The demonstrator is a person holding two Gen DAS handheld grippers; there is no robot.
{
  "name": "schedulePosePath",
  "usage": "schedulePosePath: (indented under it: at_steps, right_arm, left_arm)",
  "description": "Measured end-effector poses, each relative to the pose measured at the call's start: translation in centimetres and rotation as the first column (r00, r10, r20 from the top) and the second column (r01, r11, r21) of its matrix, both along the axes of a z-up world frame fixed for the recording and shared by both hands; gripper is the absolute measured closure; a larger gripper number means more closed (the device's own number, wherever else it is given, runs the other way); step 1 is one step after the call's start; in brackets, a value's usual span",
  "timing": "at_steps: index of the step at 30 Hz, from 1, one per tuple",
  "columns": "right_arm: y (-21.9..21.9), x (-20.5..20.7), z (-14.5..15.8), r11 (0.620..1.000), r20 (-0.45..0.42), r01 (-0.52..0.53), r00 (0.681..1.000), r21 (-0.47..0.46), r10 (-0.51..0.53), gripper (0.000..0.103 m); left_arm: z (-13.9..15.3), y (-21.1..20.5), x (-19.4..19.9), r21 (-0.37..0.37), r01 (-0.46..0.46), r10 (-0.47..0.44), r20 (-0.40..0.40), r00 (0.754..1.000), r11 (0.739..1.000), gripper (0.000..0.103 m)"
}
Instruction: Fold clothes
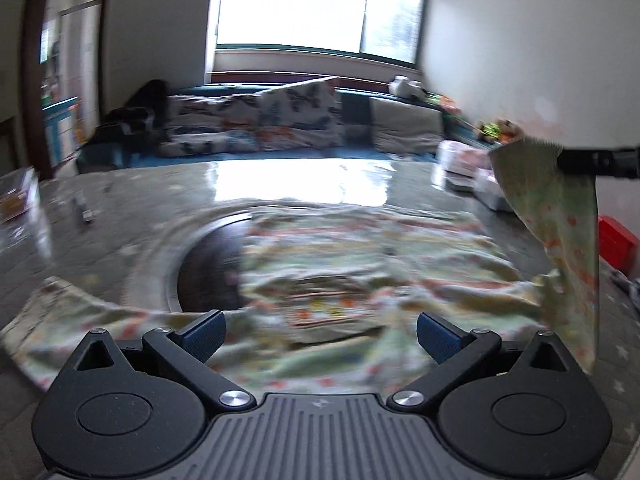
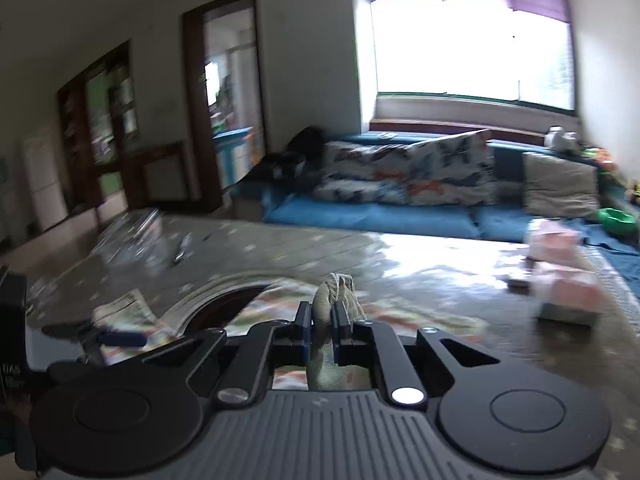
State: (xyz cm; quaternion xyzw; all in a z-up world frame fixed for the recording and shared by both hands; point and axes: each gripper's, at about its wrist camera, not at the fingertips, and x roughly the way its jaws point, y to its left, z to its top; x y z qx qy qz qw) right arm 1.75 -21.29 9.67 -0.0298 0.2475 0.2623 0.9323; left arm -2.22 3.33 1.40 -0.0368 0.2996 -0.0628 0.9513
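Beside the garment [image 1: 360, 264]: tissue packs [image 2: 568, 296].

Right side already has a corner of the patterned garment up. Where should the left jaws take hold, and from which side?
Take the garment's loose near edge, low on the left, coming in from the near side. It lies flat and unbunched on the table, opposite the corner the right gripper holds lifted. The left gripper is open above the cloth. Blur hides finer seams.
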Motion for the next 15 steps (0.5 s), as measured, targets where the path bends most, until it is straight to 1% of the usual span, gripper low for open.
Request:
schedulePosePath:
  at_steps: [6,9,11,12,15]
  right_arm:
    - [4.1,-0.1,-2.9,0.992,-0.086,-0.118,0.990,-0.036,0.114,0.093]
    - [5.1,-0.6,-3.6,0.988,-0.117,-0.149,0.983,-0.041,0.143,0.092]
    - [4.9,-1.0,-3.5,0.986,-0.115,-0.160,0.981,-0.038,0.155,0.090]
    - [4.6,-1.1,-3.3,0.986,-0.114,-0.163,0.981,-0.035,0.158,0.086]
    - [3.1,-1.3,-3.1,0.988,-0.120,-0.142,0.984,-0.064,0.134,0.086]
  left_arm:
    - [-0.4,3.0,-0.2,-0.022,-0.086,0.086,-0.010,0.996,0.996,0.000]
    - [-0.5,4.1,-0.2,-0.032,-0.120,0.120,-0.013,0.993,0.992,0.000]
    - [-0.3,4.1,-0.1,-0.037,-0.125,0.125,-0.009,0.992,0.991,0.000]
    - [-0.2,4.0,0.0,-0.038,-0.125,0.125,-0.007,0.992,0.991,0.000]
    - [0.1,3.4,0.3,-0.036,-0.109,0.109,0.000,0.994,0.993,0.000]
